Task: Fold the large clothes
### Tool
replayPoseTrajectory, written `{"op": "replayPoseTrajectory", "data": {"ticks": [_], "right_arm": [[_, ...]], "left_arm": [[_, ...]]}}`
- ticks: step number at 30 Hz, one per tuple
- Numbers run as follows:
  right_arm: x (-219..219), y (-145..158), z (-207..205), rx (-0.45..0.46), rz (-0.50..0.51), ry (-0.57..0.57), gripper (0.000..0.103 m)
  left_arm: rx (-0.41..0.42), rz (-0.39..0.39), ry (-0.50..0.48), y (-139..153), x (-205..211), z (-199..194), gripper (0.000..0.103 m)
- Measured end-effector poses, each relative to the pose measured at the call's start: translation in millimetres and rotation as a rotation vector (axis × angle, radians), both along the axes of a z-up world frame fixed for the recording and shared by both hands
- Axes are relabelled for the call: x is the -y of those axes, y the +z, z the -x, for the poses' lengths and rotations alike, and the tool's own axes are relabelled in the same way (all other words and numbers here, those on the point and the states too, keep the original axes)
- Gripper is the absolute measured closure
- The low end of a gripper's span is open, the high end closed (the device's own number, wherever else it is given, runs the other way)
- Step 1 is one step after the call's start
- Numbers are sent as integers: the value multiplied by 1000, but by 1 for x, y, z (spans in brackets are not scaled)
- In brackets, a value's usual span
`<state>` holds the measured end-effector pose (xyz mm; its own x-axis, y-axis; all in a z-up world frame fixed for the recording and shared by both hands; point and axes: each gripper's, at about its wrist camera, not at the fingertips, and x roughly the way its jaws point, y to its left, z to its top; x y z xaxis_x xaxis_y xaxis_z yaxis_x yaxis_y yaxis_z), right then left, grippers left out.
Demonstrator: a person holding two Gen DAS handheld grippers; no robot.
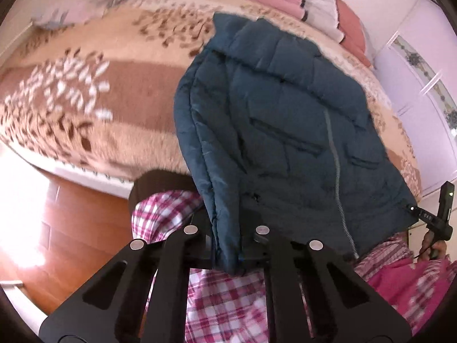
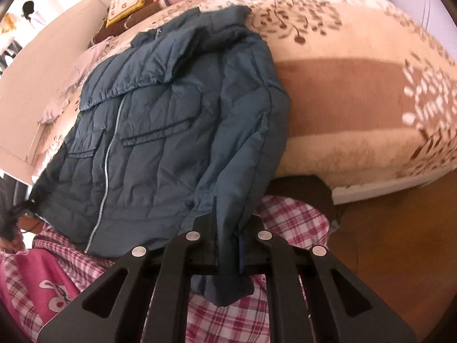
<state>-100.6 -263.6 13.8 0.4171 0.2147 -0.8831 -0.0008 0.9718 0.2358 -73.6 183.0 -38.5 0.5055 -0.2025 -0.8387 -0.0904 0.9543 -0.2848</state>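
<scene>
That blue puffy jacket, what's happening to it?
A person is getting it ready to fold. They hold a claw in each hand, and both are shut on the bottom of the blue jacket. The left claw pinches one edge of it, and the right claw pinches what looks like a sleeve end. The rest of the jacket lies zipped up on the bed, collar at the far end. The fold itself is not done yet.

Bed [image 1: 134,83] covered by a beige and brown leaf-patterned blanket [image 2: 342,85]. A teal padded jacket [image 1: 285,120] lies spread on it, hem overhanging the near edge. Folded pink textiles [image 1: 300,3] and patterned cushions [image 2: 128,3] sit along the far side.
</scene>
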Motion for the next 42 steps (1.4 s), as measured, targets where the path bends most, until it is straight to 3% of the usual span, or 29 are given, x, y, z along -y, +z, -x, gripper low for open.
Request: {"op": "replayPoseTrajectory", "data": {"ticks": [9, 20, 26, 34, 42], "right_arm": [[10, 52, 5, 125, -103, -5, 94], [27, 85, 35, 167, -234, -40, 94], [33, 89, 29, 167, -294, -59, 94], [38, 106, -35, 173, -361, -72, 94], [43, 137, -152, 222, -372, -54, 94]], "left_arm": [[147, 45, -1, 62, -10, 9, 94], [209, 93, -29, 96, -27, 36, 94], [228, 131, -31, 102, -31, 18, 94], [257, 175, -32, 119, -34, -42, 94], [333, 206, -23, 146, -42, -139, 92]]}}
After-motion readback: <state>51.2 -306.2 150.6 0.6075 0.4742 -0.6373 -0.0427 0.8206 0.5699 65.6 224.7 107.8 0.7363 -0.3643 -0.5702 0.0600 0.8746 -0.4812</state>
